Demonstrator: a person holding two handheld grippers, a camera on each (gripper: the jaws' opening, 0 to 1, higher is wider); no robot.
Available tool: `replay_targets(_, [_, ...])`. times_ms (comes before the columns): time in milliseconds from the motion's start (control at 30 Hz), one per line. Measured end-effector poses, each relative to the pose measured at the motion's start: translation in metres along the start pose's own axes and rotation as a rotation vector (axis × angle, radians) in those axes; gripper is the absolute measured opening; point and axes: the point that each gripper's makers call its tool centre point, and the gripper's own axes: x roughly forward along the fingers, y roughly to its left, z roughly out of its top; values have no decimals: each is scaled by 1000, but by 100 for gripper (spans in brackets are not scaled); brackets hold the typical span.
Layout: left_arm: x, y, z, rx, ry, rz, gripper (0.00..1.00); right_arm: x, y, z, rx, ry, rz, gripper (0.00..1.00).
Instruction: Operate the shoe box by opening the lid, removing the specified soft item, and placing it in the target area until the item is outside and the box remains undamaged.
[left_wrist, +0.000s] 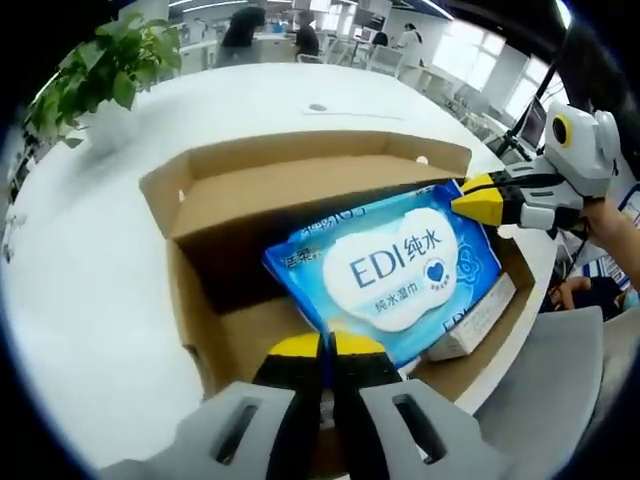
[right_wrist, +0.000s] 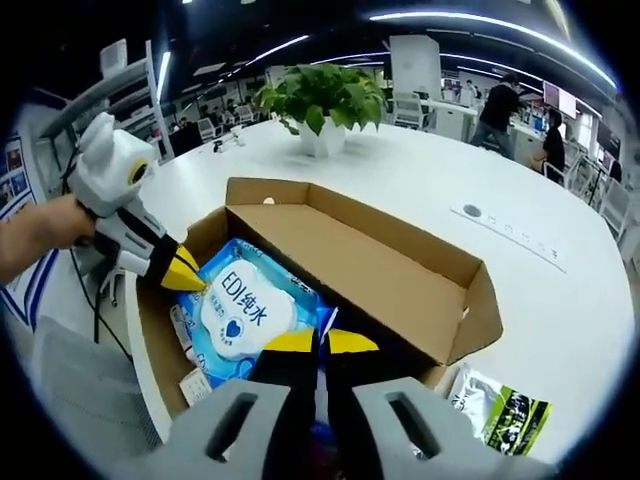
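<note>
Blue wipes pack pinched at opposite corners by left claw and right claw over open box.

A potted plant stands on the white table; a green-black packet (perhaps snacks) lies near its edge.

The shoe box is brown cardboard and sits on a white table. Its lid is open and stands up along one long side. Inside the box lies a soft blue pack of wet wipes. The pack has a white cloud shape on top with blue letters and a small blue heart. It is tilted, with one end higher than the other. A small white carton lies under the pack, inside the box too.
</note>
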Motion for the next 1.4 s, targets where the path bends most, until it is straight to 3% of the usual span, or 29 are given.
replay_targets(333, [-17, -7, 14, -22, -60, -21, 0, -18, -3, 14, 39, -42, -5, 0])
replay_targets(733, [-35, -38, 41, -19, -135, -76, 0, -50, -19, 27, 81, -78, -29, 0])
replay_targets(1400, [-9, -102, 72, -10, -159, -185, 0, -99, -78, 14, 137, -77, -136, 0])
